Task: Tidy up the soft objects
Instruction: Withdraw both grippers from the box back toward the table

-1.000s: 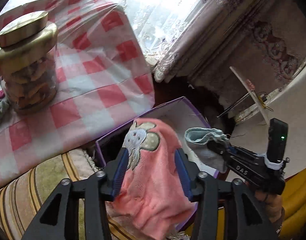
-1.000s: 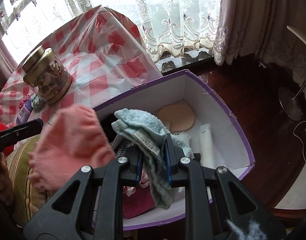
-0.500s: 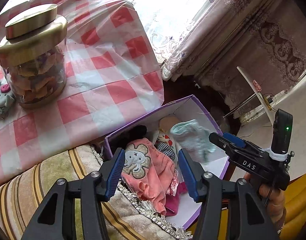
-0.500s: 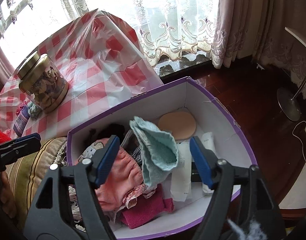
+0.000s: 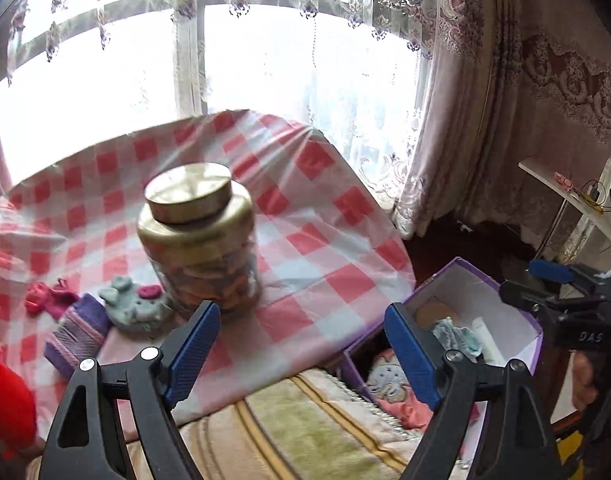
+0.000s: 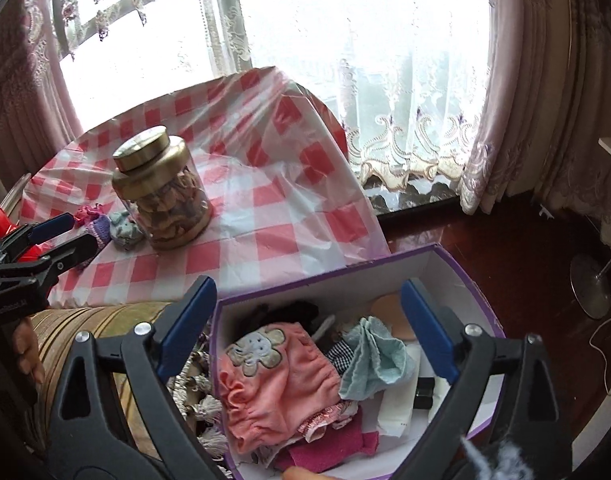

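- My left gripper (image 5: 301,344) has just been opening; its jaws stand wide with nothing between them, pointing over the checked tablecloth (image 5: 313,248) near the gold-lidded jar (image 5: 197,240).
- My right gripper (image 6: 305,328) has just been opening too; its jaws are spread and empty above the purple box (image 6: 385,270).
- The pink garment (image 6: 277,376) with its grey flower patch lies in the box, released.
- The light blue cloth (image 6: 375,364) lies crumpled just beside it, also inside the box.
- A purple knitted piece (image 5: 79,330), a grey plush (image 5: 131,306) and a red piece (image 5: 45,298) lie on the tablecloth beside the jar.
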Action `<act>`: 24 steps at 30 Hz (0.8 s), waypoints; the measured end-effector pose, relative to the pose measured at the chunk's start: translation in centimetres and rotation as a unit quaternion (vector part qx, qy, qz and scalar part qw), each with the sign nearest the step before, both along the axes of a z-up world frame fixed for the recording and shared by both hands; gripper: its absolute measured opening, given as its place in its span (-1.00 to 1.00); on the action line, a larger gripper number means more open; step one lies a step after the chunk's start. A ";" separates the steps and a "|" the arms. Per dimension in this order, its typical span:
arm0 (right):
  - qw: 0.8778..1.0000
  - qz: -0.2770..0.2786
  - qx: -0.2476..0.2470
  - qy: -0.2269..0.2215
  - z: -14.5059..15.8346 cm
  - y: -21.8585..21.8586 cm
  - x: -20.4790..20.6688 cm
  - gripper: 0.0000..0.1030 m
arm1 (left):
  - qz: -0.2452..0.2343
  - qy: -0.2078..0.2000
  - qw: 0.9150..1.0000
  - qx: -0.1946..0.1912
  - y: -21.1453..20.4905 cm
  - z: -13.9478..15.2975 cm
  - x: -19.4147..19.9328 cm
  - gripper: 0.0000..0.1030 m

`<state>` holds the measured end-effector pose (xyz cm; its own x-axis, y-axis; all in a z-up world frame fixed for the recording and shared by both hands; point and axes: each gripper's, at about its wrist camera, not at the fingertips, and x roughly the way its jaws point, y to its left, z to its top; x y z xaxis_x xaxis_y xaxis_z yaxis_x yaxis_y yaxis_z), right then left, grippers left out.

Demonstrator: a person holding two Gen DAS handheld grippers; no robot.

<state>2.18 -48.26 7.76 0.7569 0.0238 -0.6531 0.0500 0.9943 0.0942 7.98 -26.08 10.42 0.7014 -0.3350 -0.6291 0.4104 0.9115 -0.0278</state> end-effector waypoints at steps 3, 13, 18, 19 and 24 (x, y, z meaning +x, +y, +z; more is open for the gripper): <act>1.000 0.022 -0.002 -0.017 0.9 2.2 0.3 0.88 | 0.027 0.000 0.999 0.027 2.6 -0.5 0.3 0.65; 0.997 0.034 -0.045 -0.052 1.7 8.3 1.2 0.98 | 0.100 0.034 0.994 0.029 12.7 -2.7 1.1 0.65; 0.992 0.082 -0.075 -0.062 1.8 10.9 1.8 0.98 | 0.160 0.103 0.982 0.005 18.4 -5.3 2.3 0.65; 0.991 0.096 -0.071 -0.062 1.7 11.3 1.9 0.98 | 0.168 0.115 0.979 -0.008 19.5 -5.6 2.4 0.65; 0.986 0.155 -0.044 -0.034 1.0 13.6 3.1 0.98 | 0.183 0.125 0.974 -0.039 22.0 -6.1 2.6 0.65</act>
<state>5.31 -34.71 8.72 0.7636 0.2071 -0.6116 -0.2614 0.9652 0.0005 10.58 -4.04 4.31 0.6109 -0.1447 -0.7783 0.0298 0.9867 -0.1601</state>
